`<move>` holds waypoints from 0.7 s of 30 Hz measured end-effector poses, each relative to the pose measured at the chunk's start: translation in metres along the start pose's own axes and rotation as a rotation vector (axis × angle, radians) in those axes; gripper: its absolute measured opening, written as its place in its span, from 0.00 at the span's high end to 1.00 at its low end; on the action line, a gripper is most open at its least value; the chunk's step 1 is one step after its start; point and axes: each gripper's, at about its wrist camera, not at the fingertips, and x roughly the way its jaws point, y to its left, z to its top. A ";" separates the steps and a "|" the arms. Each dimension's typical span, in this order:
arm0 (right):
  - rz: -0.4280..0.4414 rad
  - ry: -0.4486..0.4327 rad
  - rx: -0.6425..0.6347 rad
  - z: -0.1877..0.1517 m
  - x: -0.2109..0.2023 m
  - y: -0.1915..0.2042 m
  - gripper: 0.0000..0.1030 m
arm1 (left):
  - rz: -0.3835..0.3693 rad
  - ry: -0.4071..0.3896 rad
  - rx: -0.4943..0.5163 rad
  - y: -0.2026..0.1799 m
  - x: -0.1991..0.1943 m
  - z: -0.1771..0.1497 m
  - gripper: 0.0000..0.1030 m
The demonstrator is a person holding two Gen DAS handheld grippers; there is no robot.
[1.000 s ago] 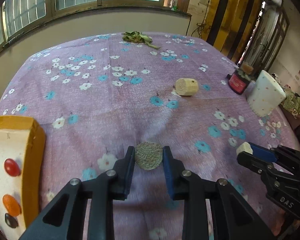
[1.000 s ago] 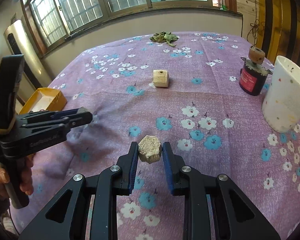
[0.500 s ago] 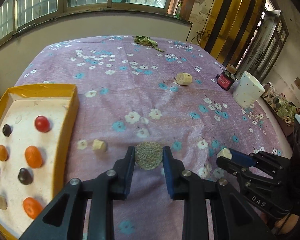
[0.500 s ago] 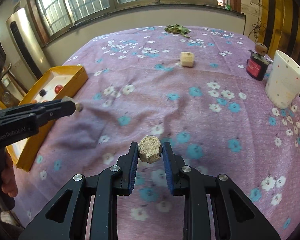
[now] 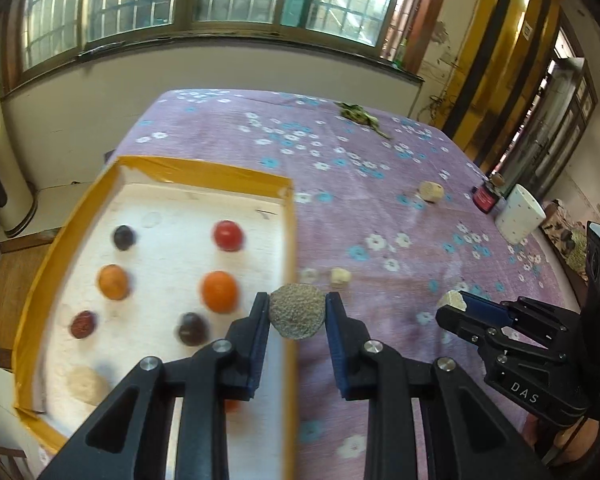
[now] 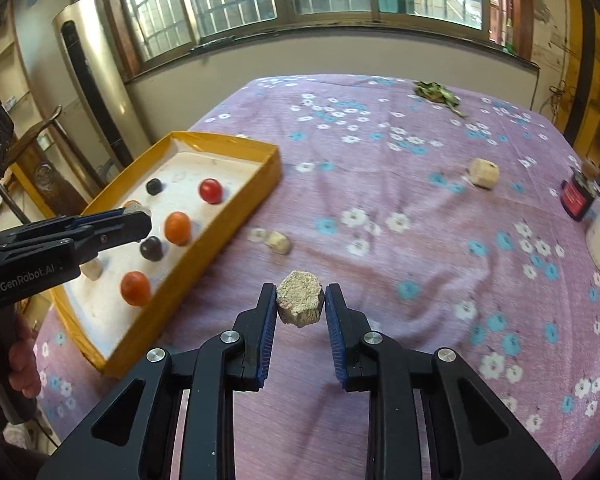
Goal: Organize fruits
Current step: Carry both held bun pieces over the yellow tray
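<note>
Two tongs, each pinching something: left tongs (image 5: 297,316) a rough ball (image 5: 297,315), right tongs (image 6: 300,304) a beige chunk (image 6: 300,298); yellow tray (image 5: 204,174) left of both.

Left hand-held gripper (image 5: 297,316) and right hand-held gripper (image 6: 300,304), each clamped, fingers level and forward.

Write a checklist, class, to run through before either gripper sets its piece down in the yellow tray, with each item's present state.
1. Left gripper shut on the round speckled piece: ok.
2. Right gripper shut on the hexagonal beige piece: ok.
3. Left gripper over the yellow tray: ok, at its right wall.
4. Right gripper over the tray: not ok, it is over the floral tablecloth.
5. Bare spot left in the tray: ok, near the far wall.
6. Height above the tray: cannot tell.
</note>
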 end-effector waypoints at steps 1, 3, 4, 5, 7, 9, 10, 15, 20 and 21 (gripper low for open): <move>0.005 0.001 -0.011 0.003 0.003 0.008 0.77 | 0.012 -0.003 -0.010 0.009 -0.002 0.000 0.71; 0.014 0.004 -0.027 0.009 0.009 0.020 0.77 | 0.026 -0.006 -0.034 0.026 -0.005 0.001 0.71; 0.019 0.007 -0.033 0.012 0.012 0.025 0.77 | 0.035 -0.008 -0.044 0.034 -0.006 0.001 0.71; 0.027 0.010 -0.037 0.016 0.016 0.031 0.77 | 0.046 -0.010 -0.052 0.043 -0.007 0.002 0.71; 0.044 0.015 -0.040 0.023 0.023 0.041 0.77 | 0.066 -0.012 -0.064 0.057 -0.008 0.004 0.71; 0.060 0.018 -0.040 0.034 0.032 0.050 0.77 | 0.086 -0.015 -0.075 0.071 -0.007 0.008 0.71; 0.065 0.021 -0.040 0.038 0.036 0.055 0.77 | 0.094 -0.015 -0.078 0.078 -0.006 0.011 0.71; 0.078 0.023 -0.049 0.069 0.058 0.075 0.77 | 0.126 0.005 -0.084 0.104 0.006 0.030 0.71; 0.079 0.023 -0.062 0.098 0.081 0.088 0.77 | 0.127 0.032 -0.090 0.119 0.028 0.052 0.71; 0.078 0.022 -0.064 0.103 0.087 0.089 0.77 | 0.127 0.035 -0.089 0.120 0.033 0.057 0.71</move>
